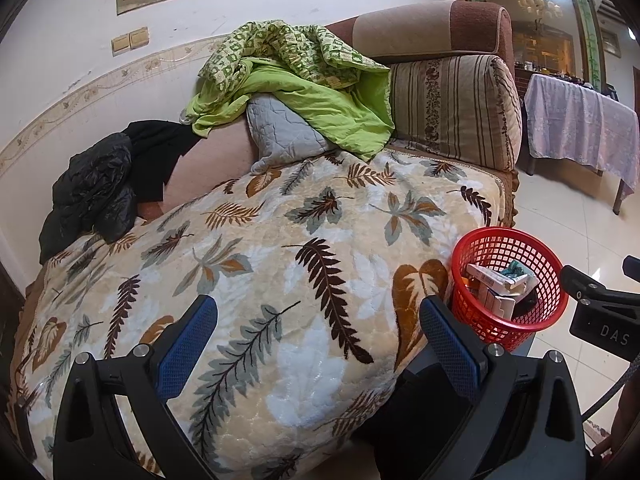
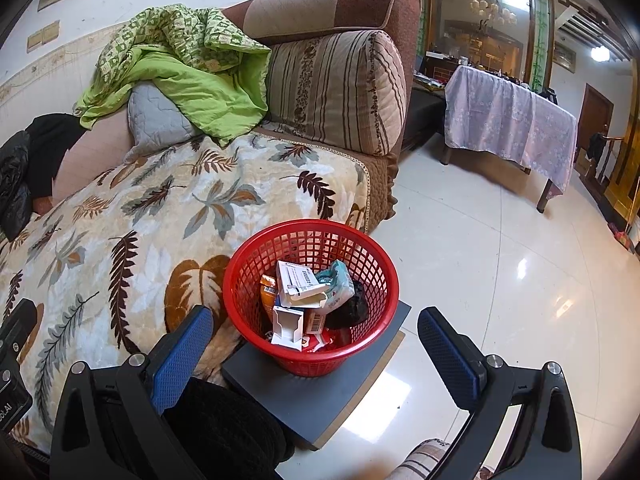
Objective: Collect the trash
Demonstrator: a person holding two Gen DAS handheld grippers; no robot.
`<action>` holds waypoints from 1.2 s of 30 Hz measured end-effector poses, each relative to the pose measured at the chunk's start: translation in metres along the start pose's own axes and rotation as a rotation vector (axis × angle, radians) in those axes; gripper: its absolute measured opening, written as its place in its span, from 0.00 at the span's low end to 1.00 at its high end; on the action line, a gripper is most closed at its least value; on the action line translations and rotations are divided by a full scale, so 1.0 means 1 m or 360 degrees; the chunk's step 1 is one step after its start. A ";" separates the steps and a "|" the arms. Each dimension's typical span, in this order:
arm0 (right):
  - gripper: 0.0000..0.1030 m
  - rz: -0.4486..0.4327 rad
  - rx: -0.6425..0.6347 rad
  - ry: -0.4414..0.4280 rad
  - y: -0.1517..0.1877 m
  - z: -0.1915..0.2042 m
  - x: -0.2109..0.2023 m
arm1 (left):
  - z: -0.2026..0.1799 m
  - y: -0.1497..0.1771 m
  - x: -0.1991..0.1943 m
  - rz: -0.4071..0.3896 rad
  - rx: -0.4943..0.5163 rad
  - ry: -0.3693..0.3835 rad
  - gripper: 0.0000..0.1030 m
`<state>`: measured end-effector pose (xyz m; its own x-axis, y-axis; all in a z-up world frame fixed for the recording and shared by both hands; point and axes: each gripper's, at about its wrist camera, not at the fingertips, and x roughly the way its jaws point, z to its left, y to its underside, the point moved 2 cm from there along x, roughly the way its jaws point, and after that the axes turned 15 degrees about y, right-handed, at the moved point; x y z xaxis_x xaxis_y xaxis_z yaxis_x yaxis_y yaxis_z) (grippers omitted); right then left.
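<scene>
Black jacket [image 1: 94, 188] lies heaped at far left of the sofa, well apart from both tools. Next right, a grey quilted pillow [image 1: 280, 132] under a green blanket [image 1: 296, 80], then the striped sofa cushion [image 1: 452, 108]. Leaf-print fleece cover [image 1: 280, 264] spans the seat; no loose trash shows on it in either view.

Left gripper [image 1: 318, 334] hovers over the cover, jaws spread wide, holding nothing. Right gripper [image 2: 316, 338] hangs over the red mesh basket [image 2: 236, 280], jaws likewise released and empty.

Trash sits inside the basket: a white carton [image 2: 298, 282], a torn white box [image 2: 286, 326], an orange packet [image 2: 269, 292], a teal-printed tissue pack [image 2: 338, 286] and something black [image 2: 350, 308], too dark to name. The basket stands on a grey board [image 2: 320, 400], just beside the sofa edge, over the glossy tile floor [image 2: 500, 280].

Judged step: drop-off looks done and collection near its end, since the basket is loaded and both tools are empty. Next move calls for scanning the seat and floor for leftovers, then steering an open tool onto any piece found.

In the way: blanket, pillow and jacket could hide scraps. Dark clothing [image 2: 224, 424] at the bottom edge of the right view crowds the approach. Far right, a table under a lilac cloth [image 2: 516, 124] stands well apart, no obstacle.
</scene>
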<state>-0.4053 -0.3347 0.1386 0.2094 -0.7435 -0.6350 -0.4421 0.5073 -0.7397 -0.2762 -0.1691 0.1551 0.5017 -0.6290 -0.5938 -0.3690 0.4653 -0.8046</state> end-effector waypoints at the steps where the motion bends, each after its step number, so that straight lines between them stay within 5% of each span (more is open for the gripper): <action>1: 1.00 0.0001 0.0000 0.0000 0.000 0.000 0.000 | 0.000 -0.001 0.000 0.0002 0.0001 0.0000 0.98; 36: 1.00 0.0021 -0.0006 -0.0008 0.003 0.000 0.005 | -0.004 0.000 0.000 -0.0002 0.0001 -0.0001 0.98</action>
<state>-0.4058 -0.3368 0.1334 0.2078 -0.7347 -0.6458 -0.4480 0.5154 -0.7305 -0.2790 -0.1714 0.1553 0.5028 -0.6292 -0.5927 -0.3677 0.4649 -0.8054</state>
